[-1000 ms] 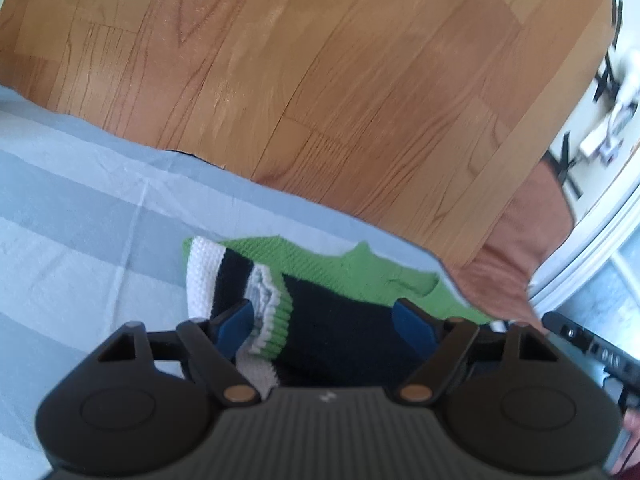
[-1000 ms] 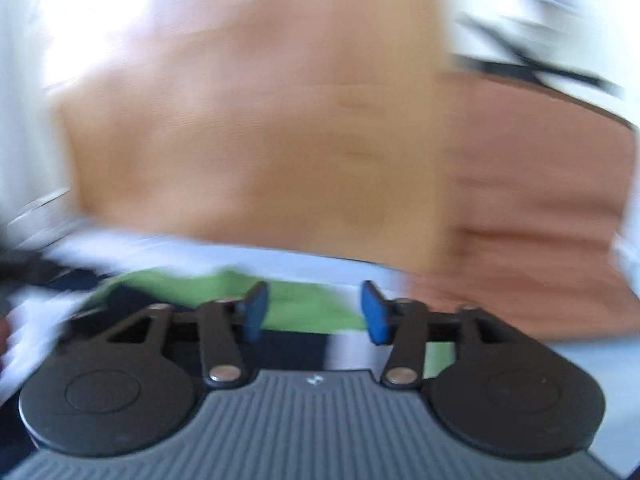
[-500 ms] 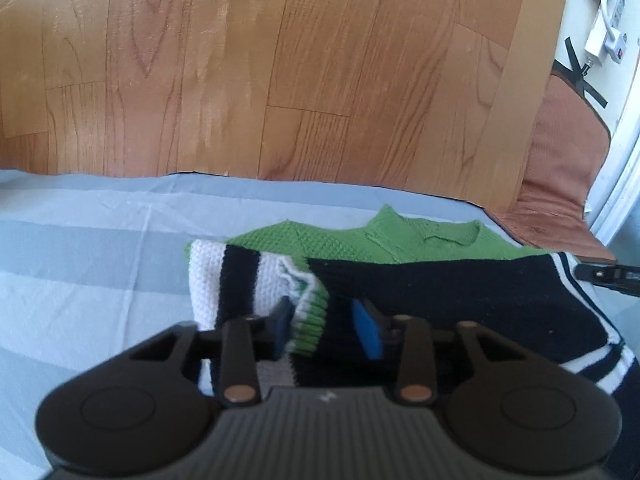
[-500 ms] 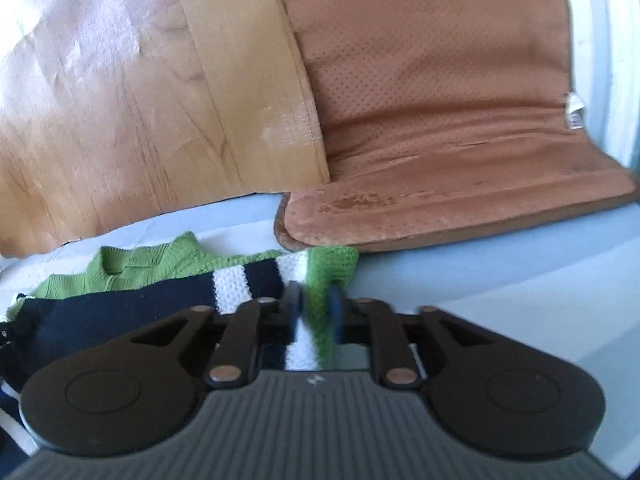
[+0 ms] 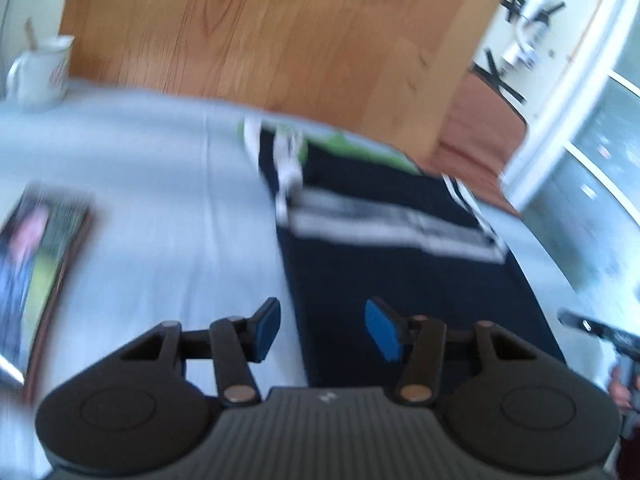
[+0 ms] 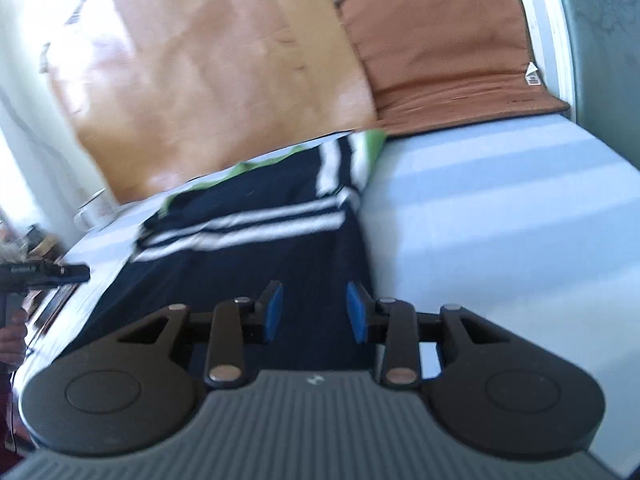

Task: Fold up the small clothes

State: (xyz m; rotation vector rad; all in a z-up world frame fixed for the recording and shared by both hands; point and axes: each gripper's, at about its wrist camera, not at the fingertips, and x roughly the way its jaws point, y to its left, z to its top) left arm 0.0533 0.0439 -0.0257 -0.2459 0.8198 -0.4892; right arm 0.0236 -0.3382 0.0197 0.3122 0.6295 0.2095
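A small knitted sweater (image 5: 404, 280), navy with white stripes and green collar and cuffs, lies flat on the light blue striped cloth (image 5: 160, 208). Its sleeves are folded in over the body. It also shows in the right wrist view (image 6: 248, 264). My left gripper (image 5: 324, 330) is open and empty, above the sweater's near left edge. My right gripper (image 6: 314, 312) is open and empty, above the sweater's near right edge. Both views are blurred by motion.
A white mug (image 5: 40, 74) stands at the cloth's far left. A framed picture or book (image 5: 36, 264) lies at the left. Wooden floor (image 5: 280, 40) and a brown mat (image 6: 448, 52) lie beyond the far edge.
Both grippers let go of the sleeve cuffs, opened, and pulled back toward the near hem. The sleeves now lie folded over the sweater's body.
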